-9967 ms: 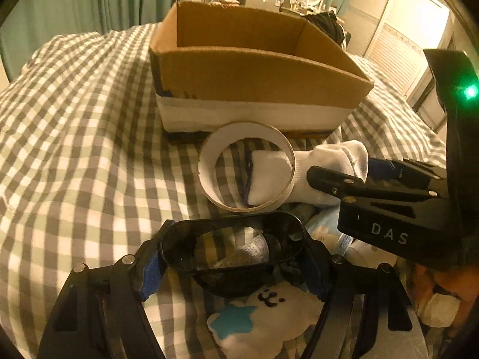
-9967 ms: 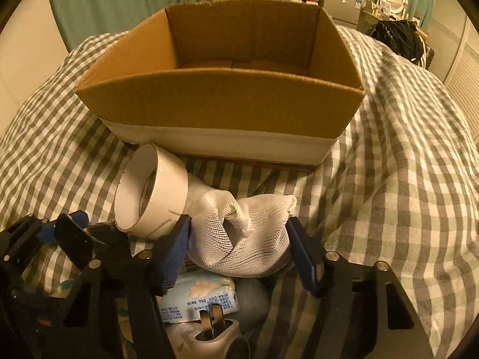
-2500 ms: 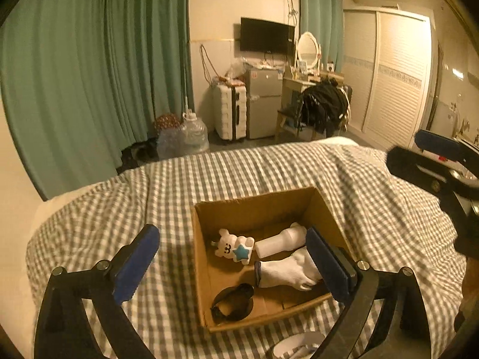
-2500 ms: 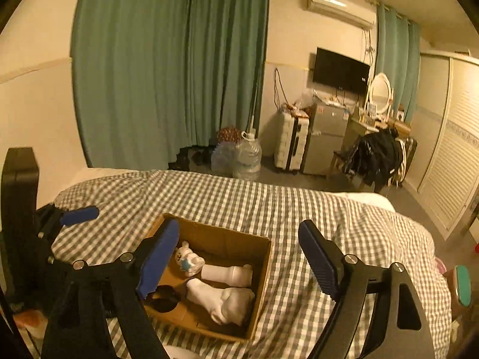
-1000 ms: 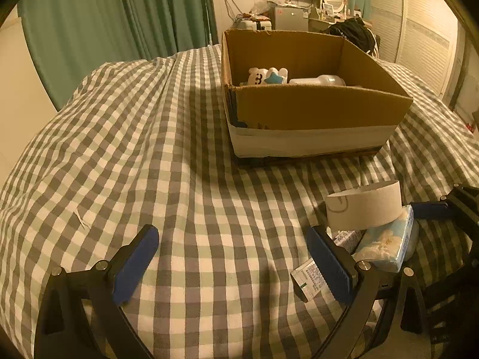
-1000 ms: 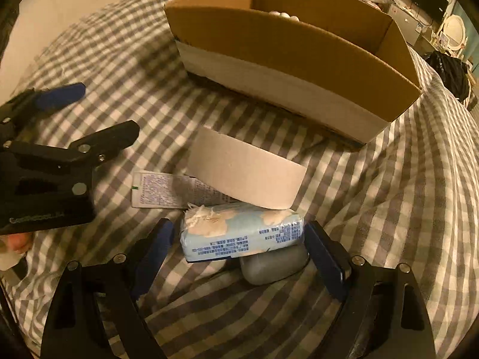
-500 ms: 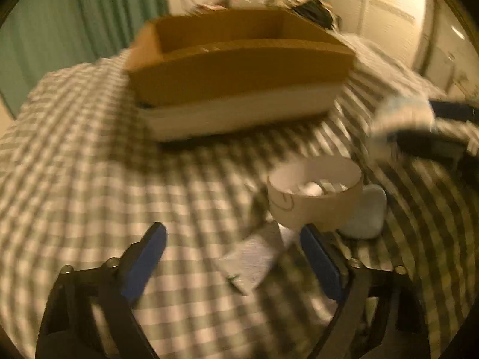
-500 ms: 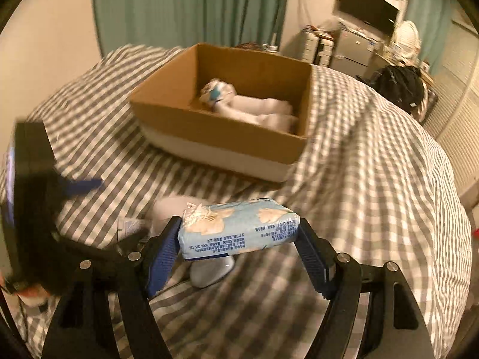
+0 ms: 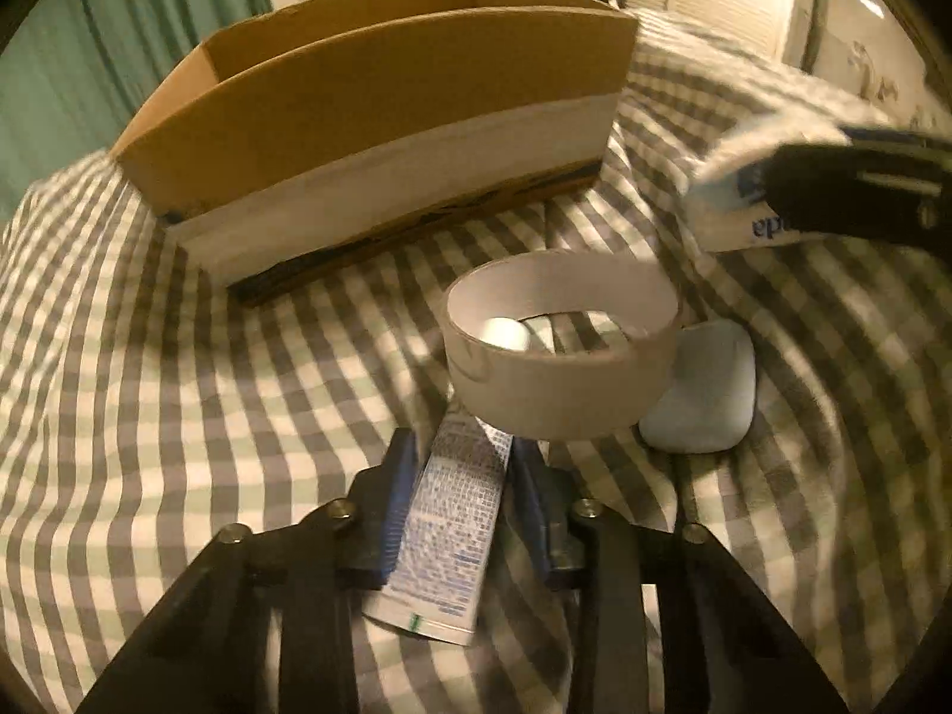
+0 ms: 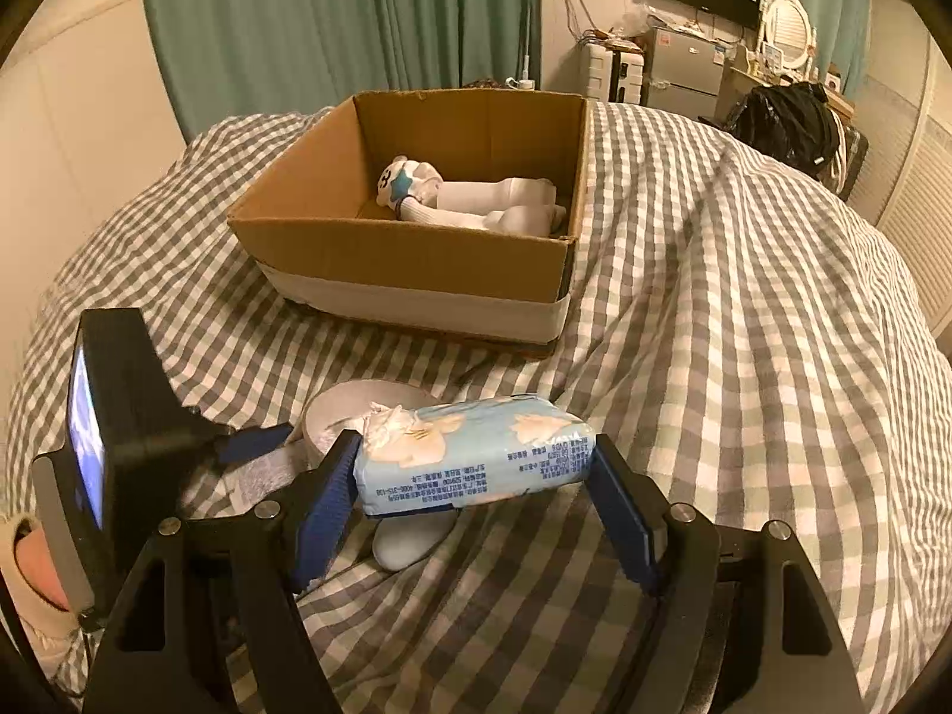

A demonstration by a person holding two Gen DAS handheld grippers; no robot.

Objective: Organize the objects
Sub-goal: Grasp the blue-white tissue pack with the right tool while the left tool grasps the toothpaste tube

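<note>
Right wrist view: my right claw (image 10: 476,491) is clamped endwise on the tissue pack (image 10: 473,455), lifted off the bed (image 10: 744,357) w/ the box (image 10: 410,265) straight ahead, so it can prob. go over the near wall. Left claw (image 9: 461,476) is closed on the tube (image 9: 455,526), low by the tape ring (image 9: 562,351) & grey case (image 9: 699,395), both awaiting a turn.

Warm, dim yellowish room light tints both views. The left wrist view is soft with motion blur, worst at 2 o'clock, where a pale glare washes the wall. The right wrist view is sharper. Fisheye bending and black vignette ring every edge.
</note>
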